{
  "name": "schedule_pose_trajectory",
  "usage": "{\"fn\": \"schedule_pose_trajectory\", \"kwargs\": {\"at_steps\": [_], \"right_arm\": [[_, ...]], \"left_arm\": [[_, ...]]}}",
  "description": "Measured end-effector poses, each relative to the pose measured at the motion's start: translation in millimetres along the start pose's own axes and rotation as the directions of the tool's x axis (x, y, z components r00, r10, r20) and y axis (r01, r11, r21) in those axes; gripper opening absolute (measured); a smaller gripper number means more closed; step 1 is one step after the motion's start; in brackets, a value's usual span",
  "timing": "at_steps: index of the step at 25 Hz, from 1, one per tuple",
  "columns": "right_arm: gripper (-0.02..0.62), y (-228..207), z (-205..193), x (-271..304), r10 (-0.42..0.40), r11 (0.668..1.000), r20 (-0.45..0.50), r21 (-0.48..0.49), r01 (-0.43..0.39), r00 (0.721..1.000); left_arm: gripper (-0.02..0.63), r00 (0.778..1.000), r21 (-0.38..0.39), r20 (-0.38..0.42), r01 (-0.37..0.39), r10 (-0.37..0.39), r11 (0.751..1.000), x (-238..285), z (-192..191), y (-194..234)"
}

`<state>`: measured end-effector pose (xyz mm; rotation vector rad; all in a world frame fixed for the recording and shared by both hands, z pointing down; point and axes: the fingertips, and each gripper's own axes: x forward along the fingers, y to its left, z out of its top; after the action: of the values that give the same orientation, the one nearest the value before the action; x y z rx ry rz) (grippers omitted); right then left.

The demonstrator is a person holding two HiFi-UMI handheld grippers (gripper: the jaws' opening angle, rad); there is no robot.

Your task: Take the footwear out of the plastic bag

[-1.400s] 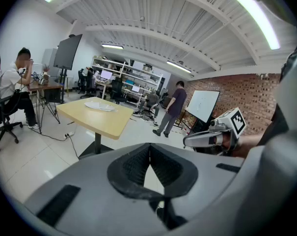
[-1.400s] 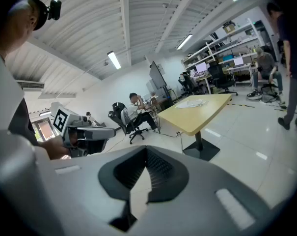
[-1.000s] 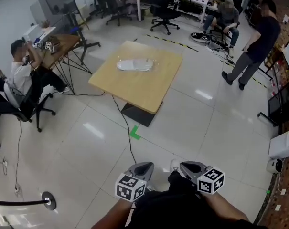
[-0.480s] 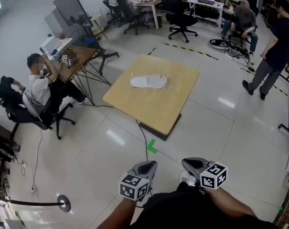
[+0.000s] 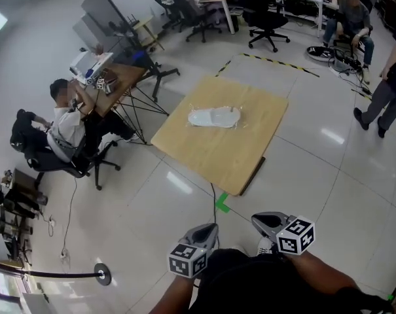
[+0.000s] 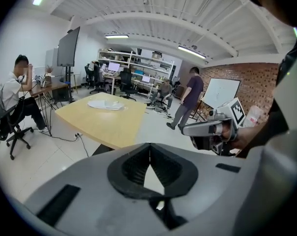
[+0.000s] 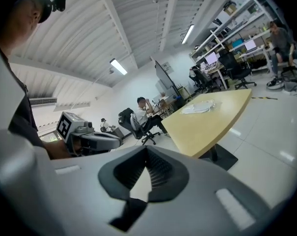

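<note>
White shoe [image 5: 216, 117] inside clear bag [image 5: 196, 118], flat on wood counter [image 5: 232, 159], nearer far side. Both grippers well apart from counter, low by person's body. Left gripper [image 5: 209, 227]: fingers [image 6: 133, 167] pressed together, holding nothing. Right gripper [image 5: 260, 218]: same, closed and empty. Seated person [image 5: 65, 123] left of counter, on chair.

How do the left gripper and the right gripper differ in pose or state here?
The left gripper sits lower in the head view than the right gripper. The left gripper angles up toward the table; the right gripper lies more crosswise, tip leftward. Both are shut, empty, far from the bagged shoe.
</note>
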<state>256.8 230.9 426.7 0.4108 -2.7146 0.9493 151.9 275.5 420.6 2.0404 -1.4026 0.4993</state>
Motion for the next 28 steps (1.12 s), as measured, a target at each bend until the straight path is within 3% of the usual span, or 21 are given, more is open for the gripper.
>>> {"fn": "schedule_pose_trajectory", "kwargs": {"at_steps": [3,7,13,16,20,24,28], "right_arm": [[0.003,-23.4,5.0,10.4,-0.017,1.000,0.000,0.025,0.017,1.000],[0.003,-39.7,11.9,24.0,-0.042,0.999,-0.017,0.035,0.042,0.999],[0.003,-95.5,37.0,24.0,-0.193,0.978,-0.011,0.073,0.193,0.981],[0.003,-116.7,58.8,40.5,-0.268,0.960,-0.005,0.081,0.267,0.963],[0.003,-134.3,95.1,73.3,-0.327,0.943,0.016,0.072,0.325,0.945],[0.003,-143.3,129.9,114.3,-0.368,0.928,0.051,0.076,0.364,0.928],[0.003,-142.8,135.6,139.7,-0.380,0.923,-0.003,0.070,0.379,0.925]], "left_arm": [[0.008,1.000,-0.007,-0.012,-0.028,0.028,1.000,11.5,2.5,19.1],[0.008,0.995,-0.025,-0.011,-0.104,0.104,0.994,28.7,18.6,84.1],[0.008,0.978,-0.059,0.017,-0.205,0.207,0.977,101.4,72.0,225.2],[0.009,0.971,-0.125,0.000,-0.239,0.241,0.963,132.1,89.2,303.7],[0.023,0.973,-0.206,0.030,-0.218,0.229,0.954,168.0,136.4,378.6],[0.078,0.988,-0.178,0.025,-0.148,0.155,0.973,215.7,178.7,427.1],[0.110,0.995,-0.207,-0.022,-0.097,0.094,0.974,263.4,188.0,453.9]]}}
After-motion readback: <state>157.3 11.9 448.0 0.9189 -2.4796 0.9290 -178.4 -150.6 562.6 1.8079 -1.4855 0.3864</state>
